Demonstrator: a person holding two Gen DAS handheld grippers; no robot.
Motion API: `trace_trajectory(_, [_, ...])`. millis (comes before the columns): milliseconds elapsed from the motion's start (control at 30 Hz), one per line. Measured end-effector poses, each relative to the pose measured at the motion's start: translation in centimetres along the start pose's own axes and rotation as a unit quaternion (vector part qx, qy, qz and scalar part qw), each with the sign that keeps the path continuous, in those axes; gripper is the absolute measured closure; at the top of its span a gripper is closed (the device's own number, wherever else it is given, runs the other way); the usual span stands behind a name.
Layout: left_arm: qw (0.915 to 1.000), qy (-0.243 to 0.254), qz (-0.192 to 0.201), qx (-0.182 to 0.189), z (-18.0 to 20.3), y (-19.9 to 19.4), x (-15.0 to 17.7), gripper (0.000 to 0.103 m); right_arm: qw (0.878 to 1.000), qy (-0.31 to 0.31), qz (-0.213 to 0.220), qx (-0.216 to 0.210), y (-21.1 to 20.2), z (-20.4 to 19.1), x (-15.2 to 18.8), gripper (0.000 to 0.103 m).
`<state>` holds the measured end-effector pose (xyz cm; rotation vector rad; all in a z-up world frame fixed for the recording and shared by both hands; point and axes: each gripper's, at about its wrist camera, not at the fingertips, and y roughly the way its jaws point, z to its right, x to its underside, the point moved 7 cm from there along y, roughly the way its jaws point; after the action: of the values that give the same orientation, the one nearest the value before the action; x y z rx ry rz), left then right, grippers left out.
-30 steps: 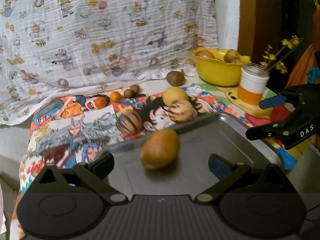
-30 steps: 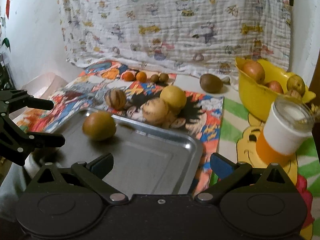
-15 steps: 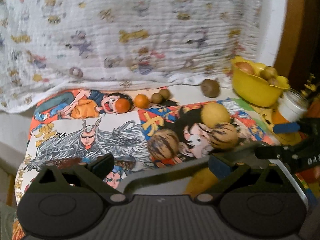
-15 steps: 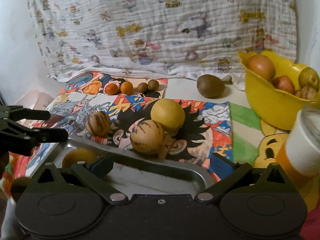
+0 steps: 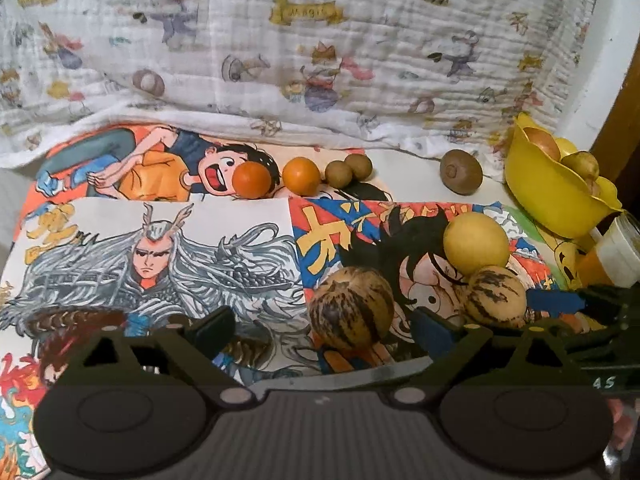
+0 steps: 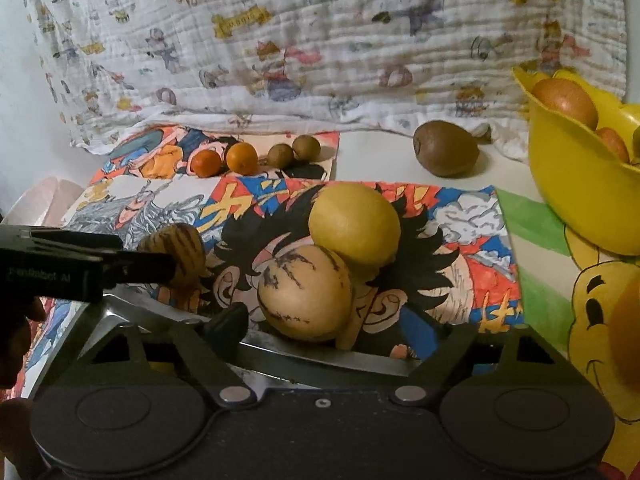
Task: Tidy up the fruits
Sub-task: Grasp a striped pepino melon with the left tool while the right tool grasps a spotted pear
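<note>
Nearest, we logged both the left gripper [image 5: 316,330] and right gripper [image 6: 344,330] with jaws spread and empty above the metal tray [image 6: 320,354] rim, apparently poised for a pick. Beyond lay two striped fruits [image 5: 352,312] and a yellow fruit [image 5: 476,240]; farther, oranges [image 5: 252,180], a kiwi [image 5: 460,171] and, far right, the yellow bowl [image 5: 560,200].

Two striped melons [image 5: 350,312], two oranges [image 5: 252,179].

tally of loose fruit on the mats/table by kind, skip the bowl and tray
Striped melons: 2
Yellow round fruit: 1
Oranges: 2
Small brown fruits: 2
Kiwi: 1
Total: 8
</note>
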<state>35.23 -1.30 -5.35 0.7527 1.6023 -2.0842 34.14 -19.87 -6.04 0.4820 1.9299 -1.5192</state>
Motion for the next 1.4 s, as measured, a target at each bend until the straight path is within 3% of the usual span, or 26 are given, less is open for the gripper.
trace_trajectory(400, [0.9992,-0.007,-0.027,0.030,0.1,1.5,-0.3,0.023,1.000,0.014,-0.001,-0.015,1.1,-0.4,-0.4,0.032])
trace_trajectory(700, [0.9990,0.012,-0.029,0.031,0.7,2.1,-0.4,0.037,1.000,0.014,0.006,-0.017,1.4,-0.6,-0.5,0.045])
trace_trajectory(867, [0.9987,0.014,-0.031,0.038,1.1,2.1,-0.4,0.048,1.000,0.017,0.009,-0.016,1.3,-0.6,-0.5,0.045])
trace_trajectory(1100, [0.9985,0.000,-0.028,0.047,1.1,1.8,-0.4,0.049,0.999,0.031,0.017,-0.028,1.1,-0.4,-0.6,0.046])
trace_trajectory(1400, [0.9977,-0.022,0.006,0.064,1.1,-0.7,-0.9,0.049,0.998,0.027,0.050,-0.042,-0.9,-0.9,-0.5,0.046])
